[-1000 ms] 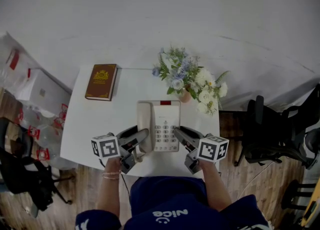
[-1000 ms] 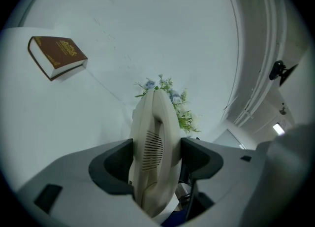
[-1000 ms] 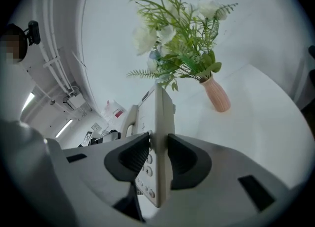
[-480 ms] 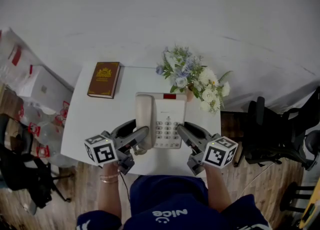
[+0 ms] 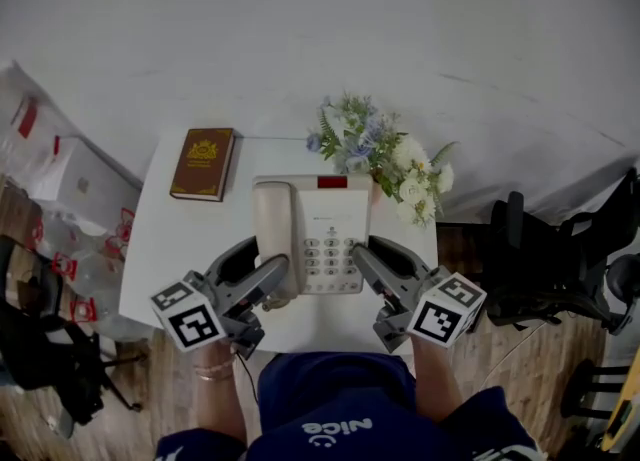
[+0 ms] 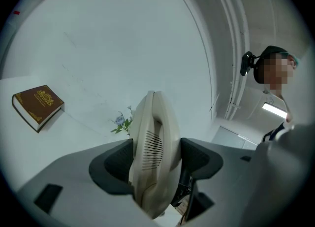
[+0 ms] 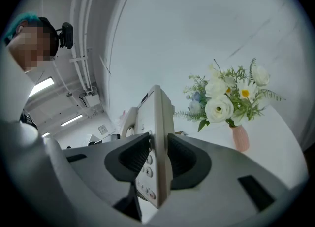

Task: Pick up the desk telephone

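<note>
desk telephone [image 5: 310, 234] spans crosswise between both hands - left gripper [image 5: 270, 271] pinching its handset side; right gripper [image 5: 363, 259] pinching the keypad edge - looks clear of the bench [image 5: 180, 249]

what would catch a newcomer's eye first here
The cream desk telephone, gripped at its two sides by the left tool and the right tool, over the white table's near edge. Behind it are a bouquet of white and blue flowers and, at the far left corner, a brown book.

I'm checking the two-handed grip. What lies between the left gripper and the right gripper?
The desk telephone, seen in the head view: the left gripper is shut on one side edge, the right gripper on the other.
</note>
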The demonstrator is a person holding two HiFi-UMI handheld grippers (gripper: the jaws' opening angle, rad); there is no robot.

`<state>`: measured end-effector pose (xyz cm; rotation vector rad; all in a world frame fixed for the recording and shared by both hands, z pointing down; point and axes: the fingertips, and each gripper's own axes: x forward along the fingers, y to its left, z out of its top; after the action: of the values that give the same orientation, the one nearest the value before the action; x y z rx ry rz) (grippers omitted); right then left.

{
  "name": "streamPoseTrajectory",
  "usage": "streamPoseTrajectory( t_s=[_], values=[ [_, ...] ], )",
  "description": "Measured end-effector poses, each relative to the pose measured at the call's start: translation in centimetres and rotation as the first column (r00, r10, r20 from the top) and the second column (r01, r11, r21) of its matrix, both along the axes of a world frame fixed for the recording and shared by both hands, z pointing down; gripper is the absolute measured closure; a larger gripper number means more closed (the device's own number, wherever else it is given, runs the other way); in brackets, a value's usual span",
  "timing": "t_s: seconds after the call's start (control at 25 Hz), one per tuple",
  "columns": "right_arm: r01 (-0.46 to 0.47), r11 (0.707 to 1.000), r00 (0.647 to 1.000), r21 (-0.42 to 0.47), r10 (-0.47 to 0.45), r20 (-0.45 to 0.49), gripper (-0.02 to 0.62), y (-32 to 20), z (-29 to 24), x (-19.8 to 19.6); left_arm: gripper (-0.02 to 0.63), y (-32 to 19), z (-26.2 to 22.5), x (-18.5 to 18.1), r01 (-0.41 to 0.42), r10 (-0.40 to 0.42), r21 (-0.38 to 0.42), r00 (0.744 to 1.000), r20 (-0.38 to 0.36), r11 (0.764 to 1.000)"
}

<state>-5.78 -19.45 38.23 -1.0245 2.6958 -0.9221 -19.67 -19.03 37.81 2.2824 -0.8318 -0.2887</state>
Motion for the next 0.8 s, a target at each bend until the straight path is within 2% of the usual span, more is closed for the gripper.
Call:
streamPoseTrajectory(
  t_s=[0.44,0.8],
  values=[
    [-0.027,0.993,1.000,0.116,0.027,0.008,0.463,0.7,-4.0,0.3,0.291,0.8,-3.8,0.2,0.020,-0.020,0.093,1.000,-0.006,0.995],
    [-0.040,0.986,0.999,0.160,0.037,0.022,0.466,1.2,-5.4,0.4,0.291,1.4,-4.7,0.2,0.033,-0.031,0.113,0.999,-0.019,0.993]
  ],
)
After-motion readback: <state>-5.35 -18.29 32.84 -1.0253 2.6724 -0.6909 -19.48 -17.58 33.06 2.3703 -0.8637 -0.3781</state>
